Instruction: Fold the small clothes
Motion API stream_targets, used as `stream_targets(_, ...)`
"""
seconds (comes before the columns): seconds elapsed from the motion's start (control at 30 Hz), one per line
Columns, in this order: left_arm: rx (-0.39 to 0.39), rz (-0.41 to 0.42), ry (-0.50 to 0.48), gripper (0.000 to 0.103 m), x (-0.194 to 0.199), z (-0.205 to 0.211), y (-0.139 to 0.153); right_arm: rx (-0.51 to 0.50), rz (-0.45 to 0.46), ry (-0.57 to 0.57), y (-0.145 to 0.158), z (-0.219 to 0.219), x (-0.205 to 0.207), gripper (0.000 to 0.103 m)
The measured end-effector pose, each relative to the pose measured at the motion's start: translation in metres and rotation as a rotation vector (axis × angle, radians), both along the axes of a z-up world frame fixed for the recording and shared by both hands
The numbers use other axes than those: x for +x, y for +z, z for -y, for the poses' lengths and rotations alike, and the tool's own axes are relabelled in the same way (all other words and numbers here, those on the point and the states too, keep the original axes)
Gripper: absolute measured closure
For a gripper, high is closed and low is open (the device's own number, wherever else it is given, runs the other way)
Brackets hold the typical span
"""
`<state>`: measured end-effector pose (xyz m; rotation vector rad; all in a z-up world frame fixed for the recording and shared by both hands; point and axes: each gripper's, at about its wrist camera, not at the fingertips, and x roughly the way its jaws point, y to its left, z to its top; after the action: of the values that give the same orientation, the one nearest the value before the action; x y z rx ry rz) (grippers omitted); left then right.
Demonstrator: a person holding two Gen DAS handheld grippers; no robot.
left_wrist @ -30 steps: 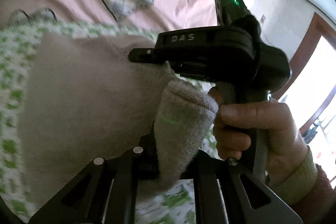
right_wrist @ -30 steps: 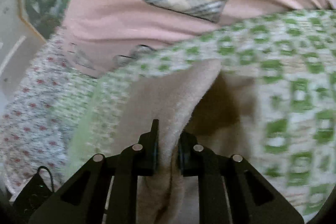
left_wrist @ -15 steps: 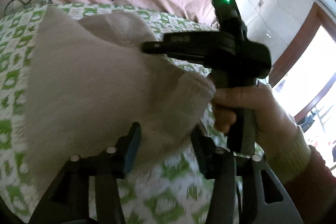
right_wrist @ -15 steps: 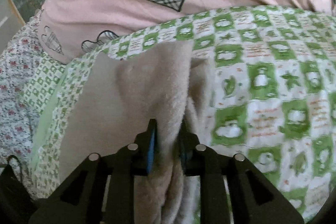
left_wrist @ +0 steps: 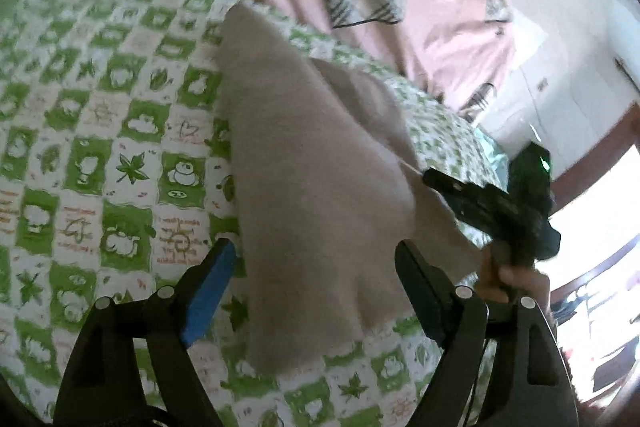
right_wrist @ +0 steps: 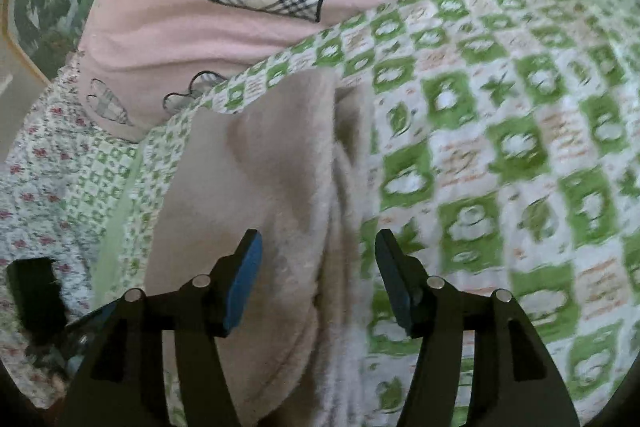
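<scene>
Left wrist view — illegible orange print on checked blanket (left_wrist: 120, 155), beige garment (left_wrist: 312, 187)

I can't read any text for certain. The green-and-white checked quilt (left_wrist: 120, 163) carries small reddish lettering in its white squares, seen from both wrist cameras (right_wrist: 560, 131), but blur leaves every word illegible to me. I find no labels, brands or numbers elsewhere.
</scene>
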<state>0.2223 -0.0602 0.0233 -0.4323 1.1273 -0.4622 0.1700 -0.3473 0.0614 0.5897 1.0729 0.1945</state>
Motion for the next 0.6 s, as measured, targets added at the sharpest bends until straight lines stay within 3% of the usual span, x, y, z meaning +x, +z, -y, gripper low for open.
stream_targets(0.17,-0.093,-0.117,-0.004,0.021,0.047,0.003,-0.036,0.053,-0.033,0.006,-0.015,-0.002,0.011,0.041)
stream_targets(0.27,-0.110,-0.154,-0.022,0.019,0.067,0.010,-0.054,0.085,-0.076,0.019,-0.029,-0.003,0.016,0.041)
stream_targets(0.3,-0.109,-0.164,-0.032,0.021,0.072,0.012,-0.060,0.096,-0.090,0.028,-0.033,-0.004,0.016,0.041)
stream_targets(0.37,-0.117,-0.178,-0.038,0.036,0.076,0.013,-0.072,0.138,-0.093,0.041,-0.040,-0.006,0.015,0.041)
stream_targets(0.43,-0.108,-0.138,-0.049,0.045,0.072,0.013,-0.068,0.143,-0.082,0.064,-0.039,-0.012,0.012,0.058)
stream_targets(0.5,-0.107,-0.113,-0.051,0.052,0.067,0.010,-0.062,0.120,-0.066,0.073,-0.032,-0.020,0.008,0.065)
stream_targets(0.6,-0.102,-0.079,-0.047,0.054,0.053,0.000,-0.046,0.092,-0.025,0.093,-0.013,-0.035,0.003,0.070)
